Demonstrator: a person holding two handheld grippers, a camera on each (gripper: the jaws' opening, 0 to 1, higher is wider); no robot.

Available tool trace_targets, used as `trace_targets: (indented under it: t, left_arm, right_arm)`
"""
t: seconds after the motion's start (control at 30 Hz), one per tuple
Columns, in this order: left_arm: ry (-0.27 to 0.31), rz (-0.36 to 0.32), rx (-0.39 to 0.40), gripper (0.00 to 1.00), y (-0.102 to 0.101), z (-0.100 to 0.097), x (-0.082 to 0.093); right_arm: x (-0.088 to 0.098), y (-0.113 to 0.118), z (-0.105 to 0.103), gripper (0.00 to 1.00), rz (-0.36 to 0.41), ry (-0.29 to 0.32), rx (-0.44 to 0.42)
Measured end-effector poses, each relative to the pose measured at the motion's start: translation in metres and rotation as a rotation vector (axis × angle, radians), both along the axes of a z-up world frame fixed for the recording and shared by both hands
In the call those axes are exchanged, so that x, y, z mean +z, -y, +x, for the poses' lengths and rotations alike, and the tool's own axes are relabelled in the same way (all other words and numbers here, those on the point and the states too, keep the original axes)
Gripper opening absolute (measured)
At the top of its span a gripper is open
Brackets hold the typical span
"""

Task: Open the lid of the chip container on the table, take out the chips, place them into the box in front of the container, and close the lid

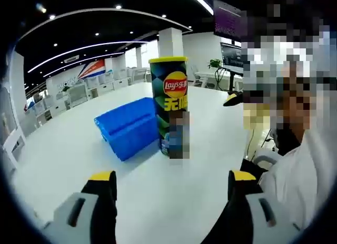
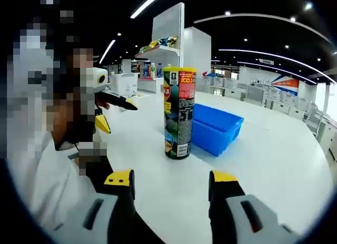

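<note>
A tall dark green chip can (image 1: 169,104) with a yellow lid (image 1: 168,60) stands upright on the white table (image 1: 58,149). A blue box (image 1: 129,125) lies right beside it, to its left. My left gripper (image 1: 172,182) is open and short of the can, with nothing between its jaws. In the right gripper view the can (image 2: 179,112) stands with its lid (image 2: 179,69) on and the blue box (image 2: 217,127) behind it to the right. My right gripper (image 2: 172,181) is open and empty, a short way from the can. The left gripper (image 2: 113,101) also juts in from the left.
A person in white clothes (image 1: 303,175) sits at the table's edge, seen as well in the right gripper view (image 2: 37,170). A white pillar (image 2: 174,36) and shelves of goods stand behind. Rows of desks fill the far room. The table (image 2: 274,165) curves away.
</note>
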State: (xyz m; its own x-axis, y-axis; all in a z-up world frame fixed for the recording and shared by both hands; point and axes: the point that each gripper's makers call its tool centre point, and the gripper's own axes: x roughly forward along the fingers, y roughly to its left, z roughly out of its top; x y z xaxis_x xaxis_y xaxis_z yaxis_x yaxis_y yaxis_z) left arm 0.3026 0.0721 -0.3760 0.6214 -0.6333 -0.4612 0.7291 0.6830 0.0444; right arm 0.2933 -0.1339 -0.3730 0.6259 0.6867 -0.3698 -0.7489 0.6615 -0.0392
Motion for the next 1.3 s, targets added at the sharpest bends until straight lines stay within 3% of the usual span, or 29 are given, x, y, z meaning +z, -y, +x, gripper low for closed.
trace_targets:
  t: [0.43, 0.8, 0.9, 0.97, 1.3]
  left_arm:
    - [-0.008, -0.003, -0.001, 0.86, 0.003, 0.007, -0.003]
    - [-0.001, -0.010, -0.023, 0.86, 0.006, 0.002, -0.003]
    - [0.044, -0.039, 0.002, 0.83, 0.000, 0.006, 0.007]
    - [0.032, -0.066, 0.022, 0.84, -0.004, 0.008, 0.010]
    - [0.059, -0.044, 0.008, 0.87, -0.006, 0.010, 0.007]
  right_arm:
    - [-0.004, 0.001, 0.003, 0.56, 0.000, -0.008, -0.001]
    - [-0.005, 0.005, 0.002, 0.58, -0.006, -0.004, -0.015]
    - [-0.004, 0.003, 0.003, 0.58, -0.002, -0.002, -0.014]
    - [-0.004, 0.001, 0.003, 0.58, 0.000, -0.001, -0.010]
    - [-0.005, -0.003, 0.005, 0.58, -0.003, -0.006, 0.001]
